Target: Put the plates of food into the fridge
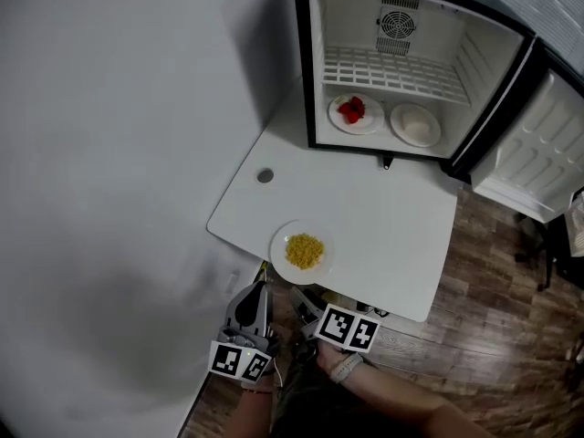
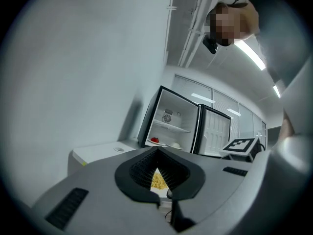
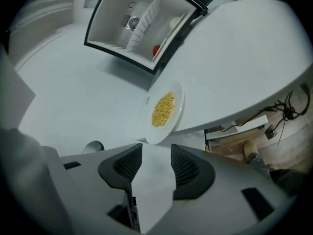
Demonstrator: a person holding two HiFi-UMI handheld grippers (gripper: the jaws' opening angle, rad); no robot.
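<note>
My left claw (image 2: 157, 151) hangs level, just short of the near edge of the white surface (image 1: 383, 213). Its jaws meet at the tips and grip nothing, and only a narrow wedge of light shows between the ribbed pads. Through that wedge I see a sliver of yellow food. My right claw (image 3: 156, 150) is close beside it, tipped downward, with its jaws standing apart and nothing between the pads. Only the pale wall and the underside of the surface show through the gap. The plate of yellow food (image 1: 302, 252) sits at the near edge of the surface, toward the near left corner, and its rim pokes a little past that edge. It lies just ahead of both claws, and neither touches it. A small round hole (image 1: 265, 176) is set into the surface near the left edge, well apart from the plate. At the far end stands the small fridge (image 1: 315, 62), its door (image 1: 538, 153) swung wide to the right. On the fridge's floor, under the wire shelf (image 1: 392, 69), two more plates rest side by side — the plate of red food (image 1: 354, 113) on the left, the plate of white food (image 1: 415, 124) on the right.
</note>
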